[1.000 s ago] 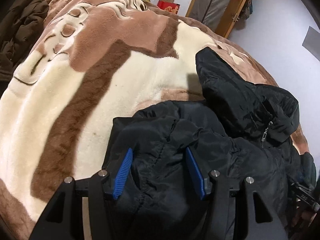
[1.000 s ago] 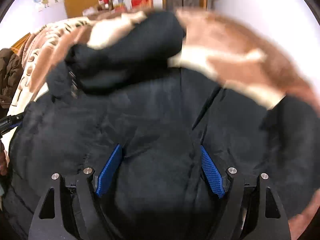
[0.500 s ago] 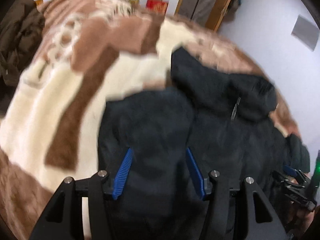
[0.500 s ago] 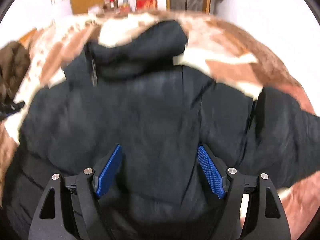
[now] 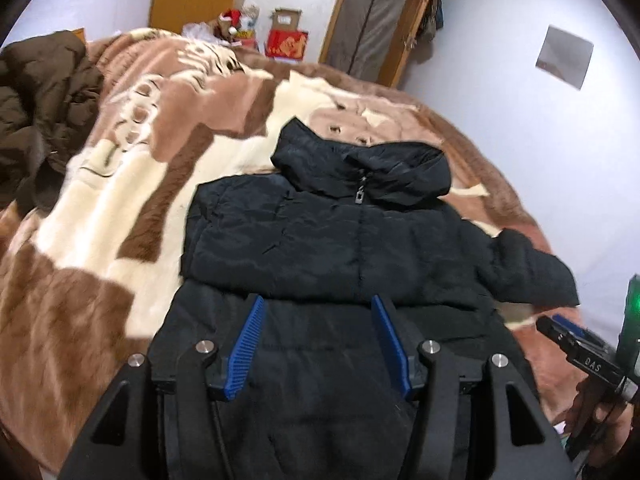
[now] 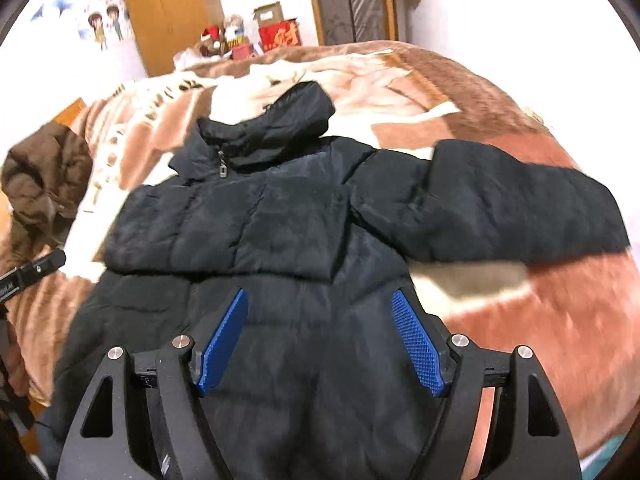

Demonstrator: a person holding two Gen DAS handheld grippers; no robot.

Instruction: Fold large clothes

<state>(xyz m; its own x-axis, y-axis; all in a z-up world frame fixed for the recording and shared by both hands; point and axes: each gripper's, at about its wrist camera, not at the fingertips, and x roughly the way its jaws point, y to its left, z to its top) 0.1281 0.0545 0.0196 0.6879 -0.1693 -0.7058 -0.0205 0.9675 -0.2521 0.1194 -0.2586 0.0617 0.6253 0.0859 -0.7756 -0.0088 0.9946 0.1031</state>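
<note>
A black hooded puffer jacket (image 5: 320,240) (image 6: 260,220) lies front up on the bed, zipped, hood (image 5: 400,168) toward the far side. One sleeve is folded flat across its chest; the other sleeve (image 6: 500,200) stretches out to the right. My left gripper (image 5: 317,300) hangs open above the jacket's lower half, holding nothing. My right gripper (image 6: 318,294) hovers over the same lower part; its jaws are closing slightly, still wide apart and holding nothing. Each gripper shows at the edge of the other's view: right gripper (image 5: 580,356), left gripper (image 6: 32,270).
A brown, tan and cream plush blanket (image 5: 100,220) covers the bed. A crumpled brown jacket (image 5: 40,92) (image 6: 40,184) lies at its left edge. Beyond the bed stand red and cardboard boxes (image 5: 286,40), a wooden door and a wardrobe. A person's hand shows at lower right.
Both grippers rose and drew back from the jacket, so the whole garment now shows. The fabric bunched between the left fingers a second ago now lies flat across the chest.
</note>
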